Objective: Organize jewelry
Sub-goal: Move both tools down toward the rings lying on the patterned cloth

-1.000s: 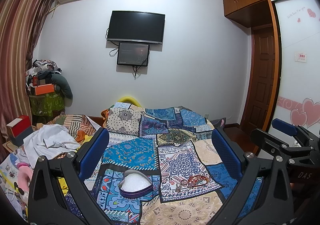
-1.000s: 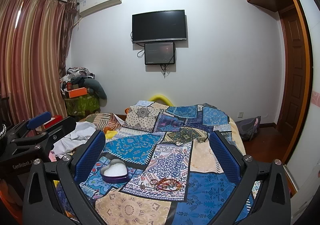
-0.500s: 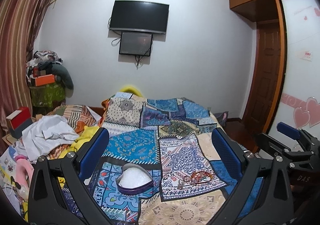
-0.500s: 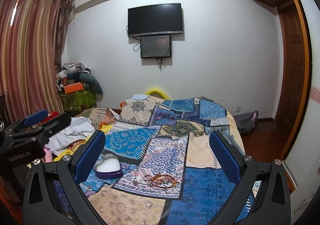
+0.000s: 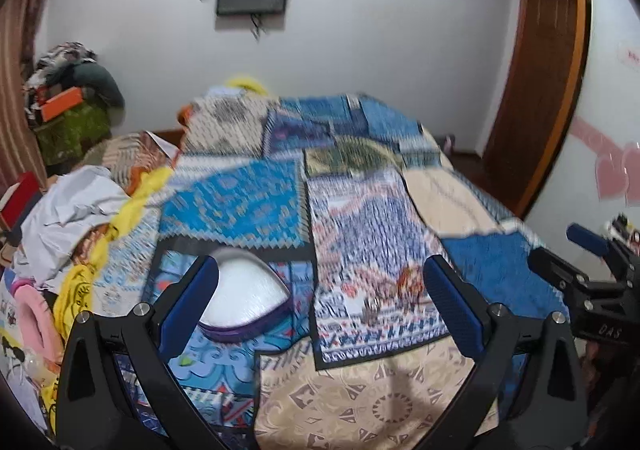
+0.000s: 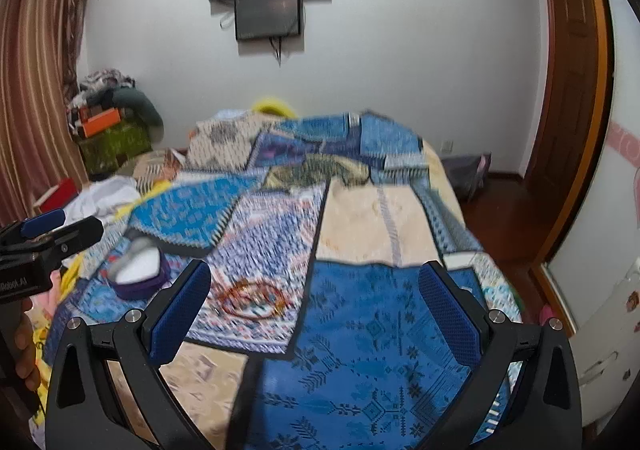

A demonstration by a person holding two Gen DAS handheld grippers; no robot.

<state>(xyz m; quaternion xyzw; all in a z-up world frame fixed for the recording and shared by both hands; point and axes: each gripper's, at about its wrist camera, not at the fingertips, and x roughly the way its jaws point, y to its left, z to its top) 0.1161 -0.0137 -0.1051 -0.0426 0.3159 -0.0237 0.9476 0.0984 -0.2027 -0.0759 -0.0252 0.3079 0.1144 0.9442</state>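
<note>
While both grippers hang above the near end of the bed (image 6: 400, 209), nothing is held. Left gripper (image 5: 320, 300): blue pads spread wide, empty. Right gripper (image 6: 314, 302): pads likewise wide apart, empty.

Jewelry (image 6: 254, 296): a loose tangle of red-orange bangles or bead loops lying flat on the white-and-blue patch of the quilt, toward the near edge of the bed, roughly mid-width. Left wrist view shows it (image 5: 404, 286) just inside that gripper's right pad, with a small metallic piece (image 5: 370, 306), maybe a ring, just beside it on the near side. Motion blur; I cannot count the pieces.

Heart-shaped box (image 5: 244, 296): purple wall, white lining, open, on the blue patch toward the bed's left edge, near the jewelry but apart from it.

Orientation: the loops read as a flattened oval, long axis about parallel to the near edge of the bed. The heart's point seems to face the bed's right edge, toward the jewelry, lobes toward the left edge.

Judgement: approach stage, first pick not yet made. To do it well, come down with the right gripper, pads straddling the oval's short axis, pinch the strands only, not the quilt. Soft bedding will give, and loops may snag one another. The left could steady the box.
</note>
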